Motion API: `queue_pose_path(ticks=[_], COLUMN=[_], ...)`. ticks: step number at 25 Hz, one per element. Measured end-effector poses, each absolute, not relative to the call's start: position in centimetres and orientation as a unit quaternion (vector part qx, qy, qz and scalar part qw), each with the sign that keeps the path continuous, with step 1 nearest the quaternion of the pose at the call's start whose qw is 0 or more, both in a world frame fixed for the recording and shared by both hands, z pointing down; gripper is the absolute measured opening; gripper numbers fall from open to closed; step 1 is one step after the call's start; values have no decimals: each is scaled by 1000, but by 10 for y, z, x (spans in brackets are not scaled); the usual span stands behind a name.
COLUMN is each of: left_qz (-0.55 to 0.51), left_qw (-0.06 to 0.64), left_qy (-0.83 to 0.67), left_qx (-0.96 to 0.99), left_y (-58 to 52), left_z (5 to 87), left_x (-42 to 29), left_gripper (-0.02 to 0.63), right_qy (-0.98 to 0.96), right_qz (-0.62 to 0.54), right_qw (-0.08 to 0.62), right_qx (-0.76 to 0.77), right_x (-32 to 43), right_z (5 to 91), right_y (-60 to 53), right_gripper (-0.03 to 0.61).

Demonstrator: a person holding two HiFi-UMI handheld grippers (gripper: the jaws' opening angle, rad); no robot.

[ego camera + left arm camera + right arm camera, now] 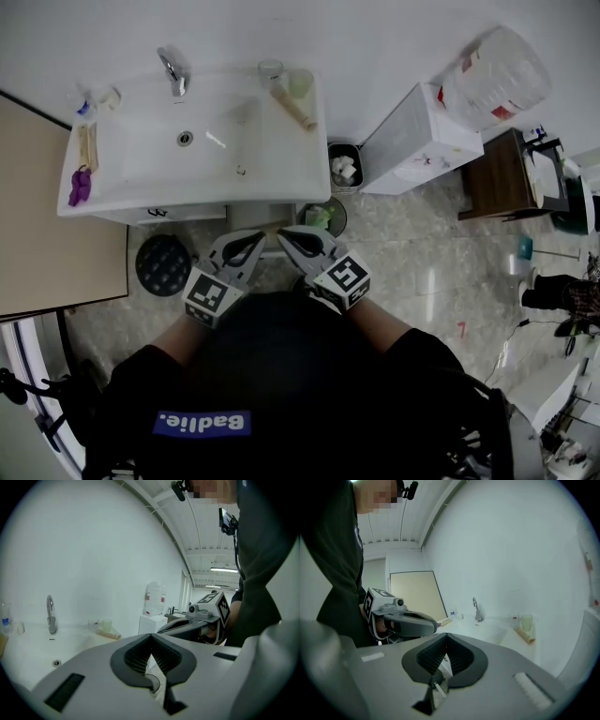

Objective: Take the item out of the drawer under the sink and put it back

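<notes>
White bathroom sink (141, 159) w/ drawer (183, 215) seen shut underneath; item not seen, prob. inside. Left gripper (260, 238) & right gripper (284, 234) are held closed, empty, just in front; drawer lies ahead & below, nearer left.

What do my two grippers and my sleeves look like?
The left gripper and right gripper have pale grey bodies with black ribbed pads. Each carries a white cube printed with black square markers. The sleeves are black.

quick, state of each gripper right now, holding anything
left gripper: closed, nothing held
right gripper: closed, nothing held
</notes>
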State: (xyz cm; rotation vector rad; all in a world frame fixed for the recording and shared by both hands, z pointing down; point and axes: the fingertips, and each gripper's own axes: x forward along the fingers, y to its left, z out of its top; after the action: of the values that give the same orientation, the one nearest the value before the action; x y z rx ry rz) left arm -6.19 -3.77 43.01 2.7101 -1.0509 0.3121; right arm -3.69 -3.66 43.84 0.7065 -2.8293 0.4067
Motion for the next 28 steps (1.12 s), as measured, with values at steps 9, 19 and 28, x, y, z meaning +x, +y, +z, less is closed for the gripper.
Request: queue_pose_path(ticks=[9,19,28], left_qz=[108,115,119], left_qw=[126,120,120], left_qy=[-363,-361,-361], left_qx=[917,918,917], left_y=[-27,-23,-21], left_z=[437,439,437], left_x=[-69,-70,-70], left_gripper=[8,8,8], right_qy=[-958,-958,-958], right_qz=[135,130,131], right_qw=[99,96,93], right_qx=[233,236,237], right_x=[-43,-46,-46], right_z=[439,437,436], right_y=[-25,-21,-20], right_gripper=[2,2,2])
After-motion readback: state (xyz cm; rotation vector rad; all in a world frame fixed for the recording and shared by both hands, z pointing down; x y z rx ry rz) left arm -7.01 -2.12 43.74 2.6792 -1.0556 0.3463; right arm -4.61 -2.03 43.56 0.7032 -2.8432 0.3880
